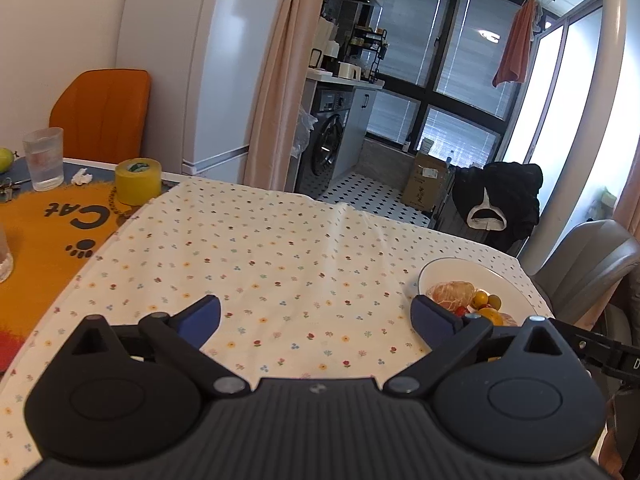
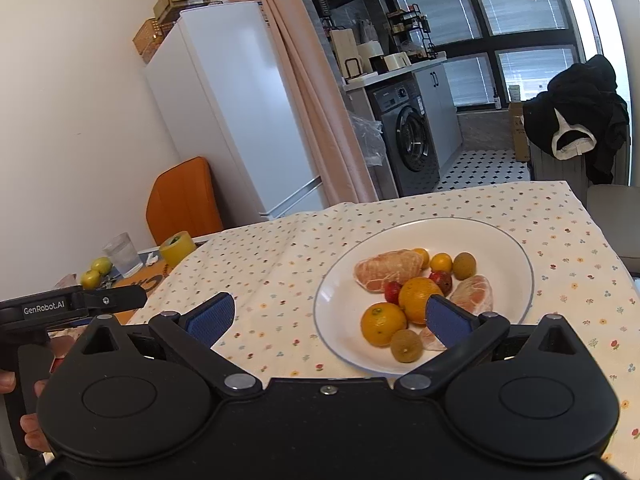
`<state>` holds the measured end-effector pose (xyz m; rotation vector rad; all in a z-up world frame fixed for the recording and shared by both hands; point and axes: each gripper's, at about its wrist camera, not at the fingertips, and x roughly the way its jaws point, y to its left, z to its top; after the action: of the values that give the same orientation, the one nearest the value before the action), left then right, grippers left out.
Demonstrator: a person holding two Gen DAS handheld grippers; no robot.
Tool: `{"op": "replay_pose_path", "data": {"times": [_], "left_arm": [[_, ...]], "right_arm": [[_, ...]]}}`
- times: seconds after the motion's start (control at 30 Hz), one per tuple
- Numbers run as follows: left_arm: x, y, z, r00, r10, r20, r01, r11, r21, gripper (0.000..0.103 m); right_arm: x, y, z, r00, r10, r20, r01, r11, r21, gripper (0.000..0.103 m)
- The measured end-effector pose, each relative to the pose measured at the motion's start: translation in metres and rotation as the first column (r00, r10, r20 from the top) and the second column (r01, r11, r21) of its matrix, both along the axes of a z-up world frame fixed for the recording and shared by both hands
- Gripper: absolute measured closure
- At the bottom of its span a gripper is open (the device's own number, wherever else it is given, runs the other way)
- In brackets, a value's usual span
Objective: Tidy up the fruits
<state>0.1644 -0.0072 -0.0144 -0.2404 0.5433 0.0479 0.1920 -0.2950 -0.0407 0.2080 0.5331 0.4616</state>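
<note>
Nearest the lens in the left wrist view, the black two-finger left gripper (image 1: 316,316) fills the bottom of the frame, its blue-padded fingers (image 1: 200,318) spread wide and released, holding nothing, above the white flower-dotted tablecloth (image 1: 260,248). At the left edge of that frame a clear drinking glass (image 1: 43,159) stands on an orange mat printed with "Cat" (image 1: 48,220), and just right of it sits a yellow roll of tape (image 1: 138,180). An orange padded chair back (image 1: 102,114) rises behind them in the upper left. At the lower right of the frame the round white plate with a thin blue rim (image 1: 452,266) lies partly behind the right finger, with fruit on it.

In the right wrist view, the black right gripper (image 2: 334,318) also occupies the bottom, its jaws apart and empty. At the left edge the other gripper's black body labelled "GenRobot.AI" shows, with a hand (image 2: 34,436) at the lower left corner. Right of centre the plate (image 2: 500,240) holds the fruit: two peeled pale-orange citrus pieces (image 2: 388,270), two round oranges (image 2: 383,323), small yellow and red tomatoes (image 2: 441,262) and brownish-green round fruits (image 2: 406,346). The right blue pad (image 2: 448,320) stands in front of the plate's near edge, overlapping one orange in the picture; whether it touches is unclear
</note>
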Motion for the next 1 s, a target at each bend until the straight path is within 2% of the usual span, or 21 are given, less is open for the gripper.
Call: {"op": "replay_pose_path", "data": {"times": [0.4, 1.0], "left_arm": [[-0.04, 0.02, 0.015, 0.999, 0.033, 0.027, -0.033, 0.999, -0.01, 0.0], [-0.096, 0.04, 0.03, 0.998, 0.071, -0.003, -0.07, 0.997, 0.035, 0.0]], "right_arm": [[-0.024, 0.021, 0.016, 0.999, 0.037, 0.014, -0.036, 0.999, -0.026, 0.0], [-0.058, 0.053, 0.03, 0.996, 0.094, -0.015, -0.095, 0.99, -0.1, 0.0]]}}
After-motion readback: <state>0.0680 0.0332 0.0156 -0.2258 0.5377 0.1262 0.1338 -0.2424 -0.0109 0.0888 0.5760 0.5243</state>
